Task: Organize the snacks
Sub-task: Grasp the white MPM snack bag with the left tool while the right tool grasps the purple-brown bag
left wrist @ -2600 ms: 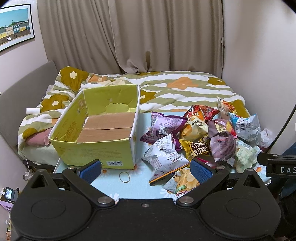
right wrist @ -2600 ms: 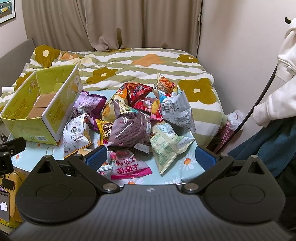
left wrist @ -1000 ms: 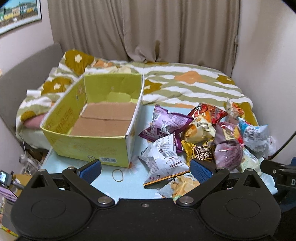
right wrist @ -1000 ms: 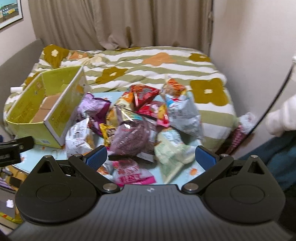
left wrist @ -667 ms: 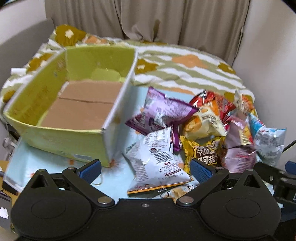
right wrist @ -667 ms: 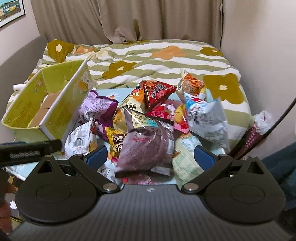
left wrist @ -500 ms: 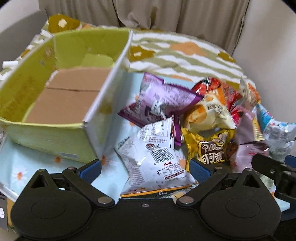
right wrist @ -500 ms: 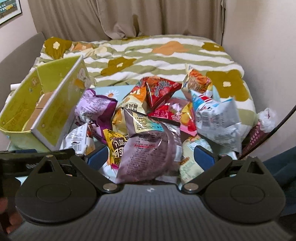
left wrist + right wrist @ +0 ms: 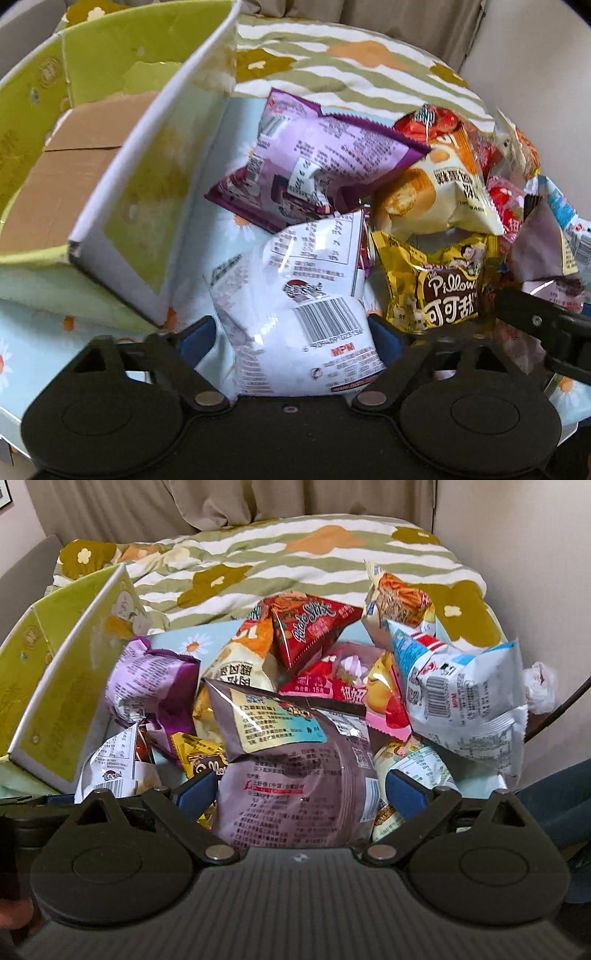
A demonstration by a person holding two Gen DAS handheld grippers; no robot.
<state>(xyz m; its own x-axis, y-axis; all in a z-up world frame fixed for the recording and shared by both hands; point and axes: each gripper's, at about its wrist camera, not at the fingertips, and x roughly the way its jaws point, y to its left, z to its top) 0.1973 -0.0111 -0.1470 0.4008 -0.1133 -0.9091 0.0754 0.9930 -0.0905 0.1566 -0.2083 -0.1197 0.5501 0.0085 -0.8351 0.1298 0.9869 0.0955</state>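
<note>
A pile of snack bags lies on a pale blue daisy-print tabletop [image 9: 33, 354]. My left gripper [image 9: 290, 334] points steeply down over a white bag with a barcode [image 9: 295, 295]. Its jaws are closing with the bag between the blue pads [image 9: 195, 338], which do not visibly squeeze it. My right gripper [image 9: 300, 790] stands open astride a mauve-brown bag [image 9: 295, 775]. A purple bag [image 9: 314, 166], a yellow Pillow bag [image 9: 436, 280] and a red bag [image 9: 310, 627] lie behind. The open yellow-green box [image 9: 122, 206] stands at the left, holding no snacks.
A bed with a striped flower quilt [image 9: 295, 554] lies beyond the table, with curtains behind it. A wall stands close on the right. A white-and-blue bag [image 9: 461, 701] sits at the pile's right edge. The right gripper's black body [image 9: 546, 325] shows beside the left one.
Both grippers have dropped forward onto the pile. The left jaws have narrowed around the white bag. The mauve-brown bag now sits between the right pads.
</note>
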